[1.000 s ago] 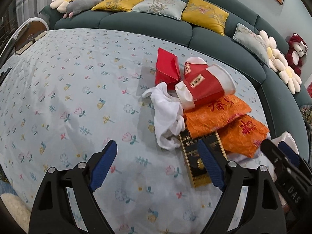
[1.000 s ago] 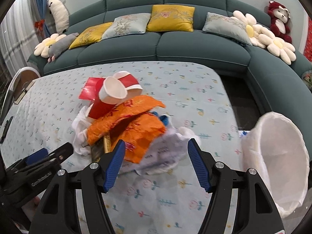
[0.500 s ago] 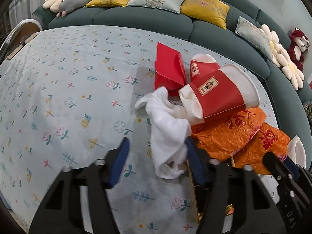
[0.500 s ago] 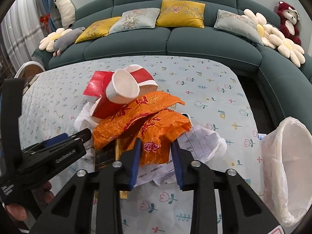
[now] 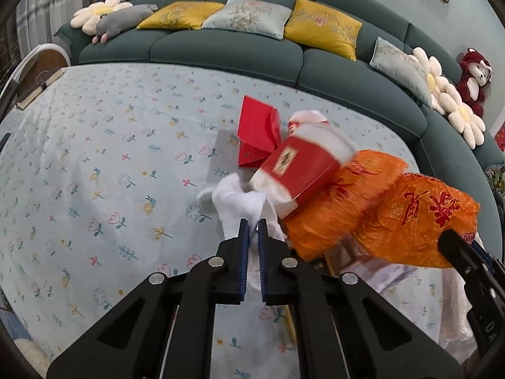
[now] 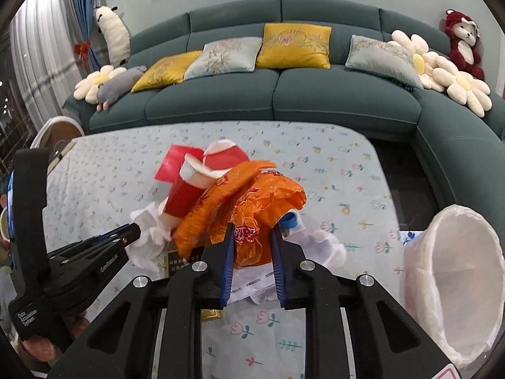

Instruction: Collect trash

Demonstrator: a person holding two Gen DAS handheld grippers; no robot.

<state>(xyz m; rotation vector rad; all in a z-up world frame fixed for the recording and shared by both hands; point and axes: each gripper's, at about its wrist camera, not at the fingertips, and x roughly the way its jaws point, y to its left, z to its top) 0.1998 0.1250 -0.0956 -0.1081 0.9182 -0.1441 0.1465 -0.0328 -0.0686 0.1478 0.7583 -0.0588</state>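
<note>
- A heap of trash sits near the middle of a flower-print tabletop (image 5: pixel 94 164): two orange plastic bags (image 6: pixel 252 195), a red paper cup (image 5: pixel 303 167), a red envelope (image 5: pixel 257 132), a white tissue (image 5: pixel 240 205) and crumpled printed paper (image 6: pixel 252 284), with a dark gold-trimmed box (image 6: pixel 186 260) partly buried beneath.
- The left tool (image 5: pixel 253 230) has pinched down to a narrow slit on the white tissue at the heap's near edge, a soft corner that gives an easy hold.
- The right tool (image 6: pixel 252 233) is closing on a bunched fold of the orange bag, which fills the gap between its blue pads (image 6: pixel 228 252); the film bulges out above them.
- The cup leans across the bags and shows motion blur, so the pile appears to be disturbed; it may roll off if the bags rise.
- A white-lined bin (image 6: pixel 454 271) stands open just off the tabletop's right edge, mouth tilted toward the heap, likely the drop point.
- A teal sofa (image 6: pixel 284 101) with cushions curves behind.
</note>
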